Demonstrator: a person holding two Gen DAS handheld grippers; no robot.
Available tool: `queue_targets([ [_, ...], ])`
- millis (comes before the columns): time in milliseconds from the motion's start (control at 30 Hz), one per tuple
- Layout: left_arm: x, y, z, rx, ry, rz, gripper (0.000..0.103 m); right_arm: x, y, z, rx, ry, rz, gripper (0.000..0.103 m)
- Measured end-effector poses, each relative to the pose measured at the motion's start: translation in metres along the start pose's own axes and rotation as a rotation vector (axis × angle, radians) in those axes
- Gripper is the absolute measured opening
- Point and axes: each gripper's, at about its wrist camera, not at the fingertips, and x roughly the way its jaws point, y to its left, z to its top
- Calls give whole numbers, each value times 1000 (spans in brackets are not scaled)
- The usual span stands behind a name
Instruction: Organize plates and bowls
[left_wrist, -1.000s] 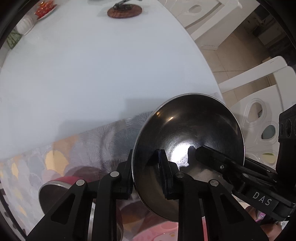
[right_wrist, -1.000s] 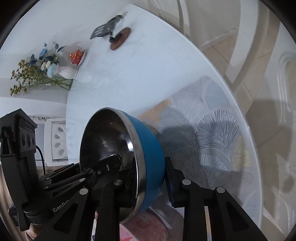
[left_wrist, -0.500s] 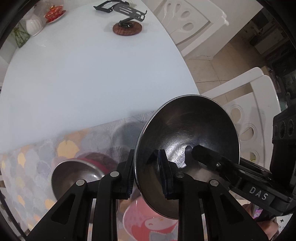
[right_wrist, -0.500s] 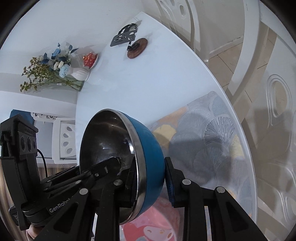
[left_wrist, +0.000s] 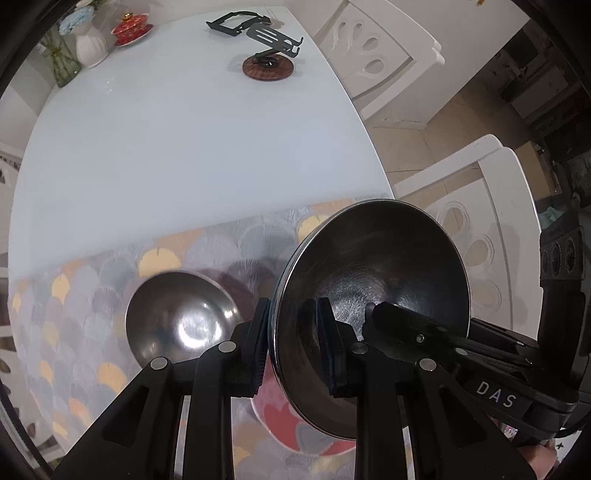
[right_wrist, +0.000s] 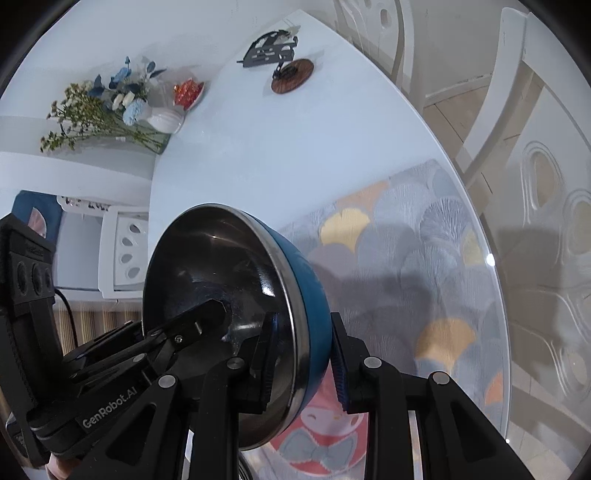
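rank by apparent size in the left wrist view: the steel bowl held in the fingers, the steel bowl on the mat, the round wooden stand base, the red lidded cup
1. Held steel bowl, though nearness to the camera inflates it
2. Steel bowl on the patterned mat
3. Round wooden stand base
4. Red lidded cup; it and the base sit far off, so their true sizes are unsure

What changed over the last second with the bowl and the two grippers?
Both grippers lifted the blue bowl higher above the placemat, bringing the other steel bowl and pink plate into view. Unchanged: left gripper and right gripper clamp opposite rims.
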Motion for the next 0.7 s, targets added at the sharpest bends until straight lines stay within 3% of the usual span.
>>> queue_targets([
  [700, -4, 10, -51, -36, 26, -6, 21, 15, 9, -33, -24, 120, -70, 28],
])
